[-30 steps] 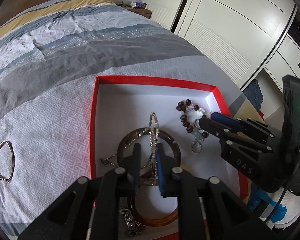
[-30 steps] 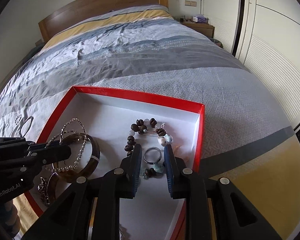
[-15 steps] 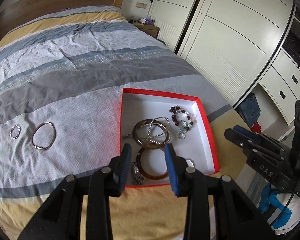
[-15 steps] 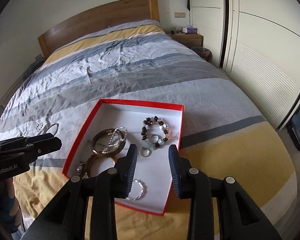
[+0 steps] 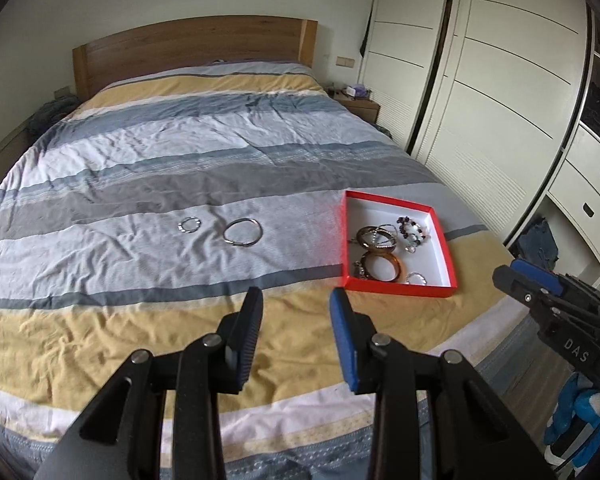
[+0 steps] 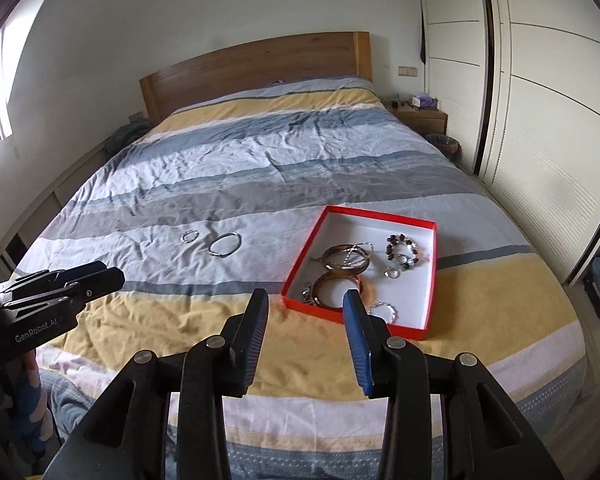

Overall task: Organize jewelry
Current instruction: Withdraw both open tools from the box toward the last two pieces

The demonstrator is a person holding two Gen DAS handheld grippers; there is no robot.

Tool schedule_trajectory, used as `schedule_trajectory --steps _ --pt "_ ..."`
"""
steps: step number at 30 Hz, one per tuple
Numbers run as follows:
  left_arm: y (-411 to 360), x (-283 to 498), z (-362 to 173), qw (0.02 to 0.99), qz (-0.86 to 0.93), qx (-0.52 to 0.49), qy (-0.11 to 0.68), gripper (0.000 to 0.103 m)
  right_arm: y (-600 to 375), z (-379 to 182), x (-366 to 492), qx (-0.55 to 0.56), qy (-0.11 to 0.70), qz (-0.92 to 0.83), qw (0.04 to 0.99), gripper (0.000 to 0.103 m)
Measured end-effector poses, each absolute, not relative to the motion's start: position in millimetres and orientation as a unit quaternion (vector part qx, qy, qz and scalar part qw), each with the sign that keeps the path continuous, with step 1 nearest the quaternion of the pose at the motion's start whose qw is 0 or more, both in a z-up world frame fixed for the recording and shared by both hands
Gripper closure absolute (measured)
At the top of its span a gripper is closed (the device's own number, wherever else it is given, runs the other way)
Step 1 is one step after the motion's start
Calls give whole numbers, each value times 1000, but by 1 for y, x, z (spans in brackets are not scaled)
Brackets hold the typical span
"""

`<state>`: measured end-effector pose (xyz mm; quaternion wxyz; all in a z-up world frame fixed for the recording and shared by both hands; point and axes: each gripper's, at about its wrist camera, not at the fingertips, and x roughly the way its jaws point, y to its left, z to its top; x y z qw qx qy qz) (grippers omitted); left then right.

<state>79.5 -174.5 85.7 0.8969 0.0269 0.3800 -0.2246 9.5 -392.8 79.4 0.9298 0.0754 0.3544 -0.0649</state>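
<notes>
A red box with a white inside (image 5: 396,286) (image 6: 380,214) lies on the bed near its right edge. It holds brown bangles (image 6: 340,286), a dark bead bracelet (image 6: 404,252), silver rings and a chain. Out on the bedspread to its left lie a silver bangle (image 5: 243,232) (image 6: 225,244) and a small silver ring bracelet (image 5: 190,225) (image 6: 190,236). My left gripper (image 5: 296,300) (image 6: 112,276) hangs open over the yellow stripe, well short of the box. My right gripper (image 6: 306,300) (image 5: 512,272) is held back above the bed's foot; its jaws are opening and nothing is between them.
The striped bedspread (image 5: 180,160) runs back to a wooden headboard (image 6: 260,64). White wardrobe doors (image 5: 480,100) line the right side, with a nightstand (image 6: 420,114) and a bin (image 6: 442,142) beyond. A person's patterned sleeve (image 6: 28,400) shows at lower left.
Both grippers have pulled up and back from inside the red box to the foot of the bed. Their jaws now stand wider. The jewelry stays in the box.
</notes>
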Motion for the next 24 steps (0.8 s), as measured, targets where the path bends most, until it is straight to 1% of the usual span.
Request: schedule_trajectory --steps 10,18,24 --pt "-100 -3 111 934 -163 39 317 62 -317 98 -44 56 341 -46 937 57" --pt "-62 -40 126 946 -150 20 287 61 -276 115 -67 45 323 -30 945 56" --pt "-43 -55 133 953 -137 10 269 61 -253 114 -73 35 326 -21 945 55"
